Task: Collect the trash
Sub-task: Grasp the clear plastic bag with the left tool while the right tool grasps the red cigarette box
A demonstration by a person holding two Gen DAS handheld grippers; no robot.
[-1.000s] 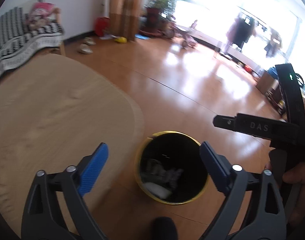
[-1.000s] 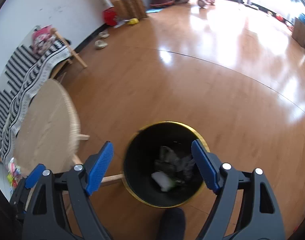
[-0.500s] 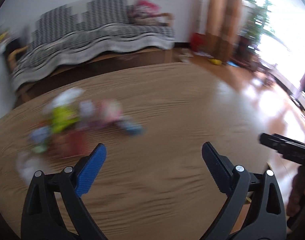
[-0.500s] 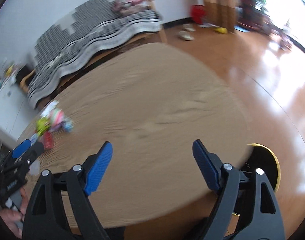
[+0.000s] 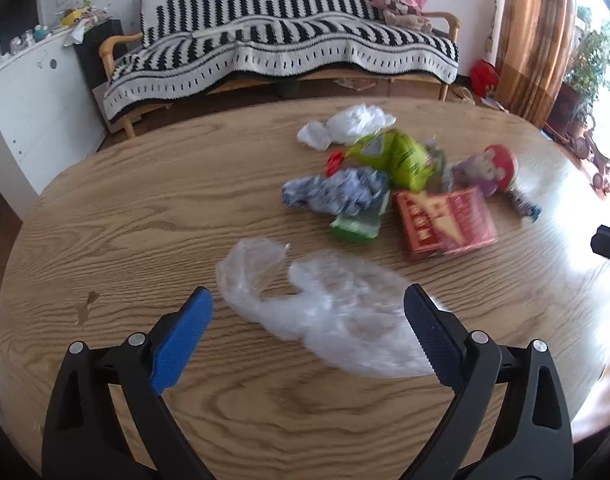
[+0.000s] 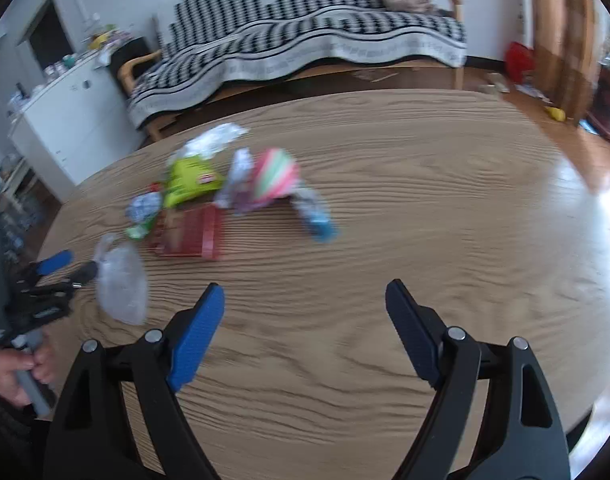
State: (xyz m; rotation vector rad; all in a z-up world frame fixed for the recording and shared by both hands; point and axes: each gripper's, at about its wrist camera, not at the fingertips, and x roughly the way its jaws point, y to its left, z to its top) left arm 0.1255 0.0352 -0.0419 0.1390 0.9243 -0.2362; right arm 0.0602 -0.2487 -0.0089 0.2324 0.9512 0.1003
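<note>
My table [image 5: 125, 220] is matt, grained wood. The bag [image 5: 325, 300] before my left pads [image 5: 181, 336] is thin, crinkled clear plastic. The red box [image 5: 445, 220] looks like glossy card.

Left wrist view: low over the round wooden table [image 5: 117, 216], facing the striped sofa [image 5: 281, 48], close on the clear plastic bag [image 5: 325, 300]. Right wrist view: further right and back, facing the same sofa [image 6: 305, 40]. Shared: table [image 6: 425, 184], bag [image 6: 121, 288], red box [image 5: 445, 220] [image 6: 189, 232], green wrapper [image 5: 401, 156] [image 6: 189, 180].
</note>
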